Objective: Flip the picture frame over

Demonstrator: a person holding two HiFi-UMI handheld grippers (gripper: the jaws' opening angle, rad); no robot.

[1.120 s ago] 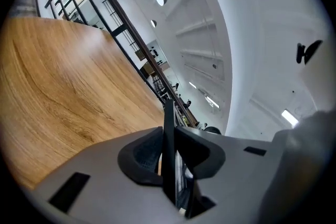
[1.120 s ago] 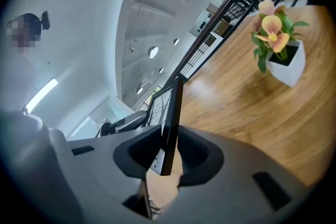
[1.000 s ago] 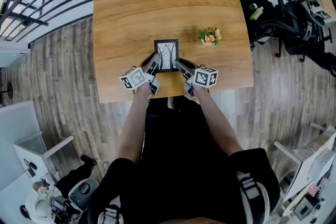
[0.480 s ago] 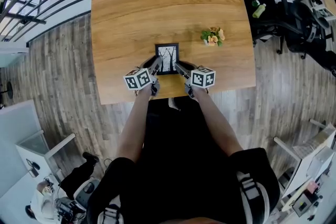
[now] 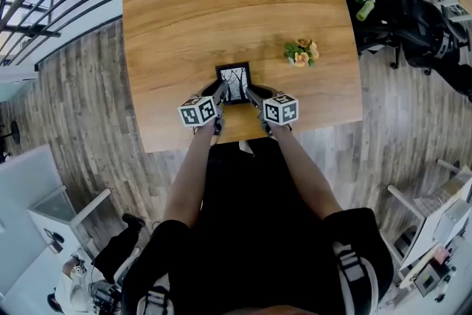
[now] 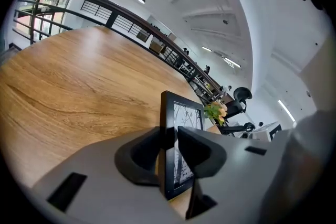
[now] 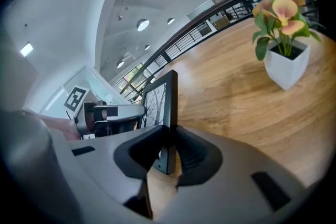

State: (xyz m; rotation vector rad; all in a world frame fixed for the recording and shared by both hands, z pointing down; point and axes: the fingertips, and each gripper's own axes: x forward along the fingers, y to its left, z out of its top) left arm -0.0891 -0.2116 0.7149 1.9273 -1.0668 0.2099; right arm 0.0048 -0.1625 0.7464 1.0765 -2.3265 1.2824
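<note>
Tabletop (image 5: 221, 4) under frame (image 5: 234, 82) (mezzanine railing (image 6: 110, 12), perhaps)

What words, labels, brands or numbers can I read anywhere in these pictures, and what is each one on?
None: no readable word, brand or number shows in any view.
picture frame: a drawing of bare trees, no writing.
left marker cube and right marker cube: black-and-white square patterns, not letters.
white flower pot: blank.
Things on the floor around the table: too small and blurred to read.
</note>
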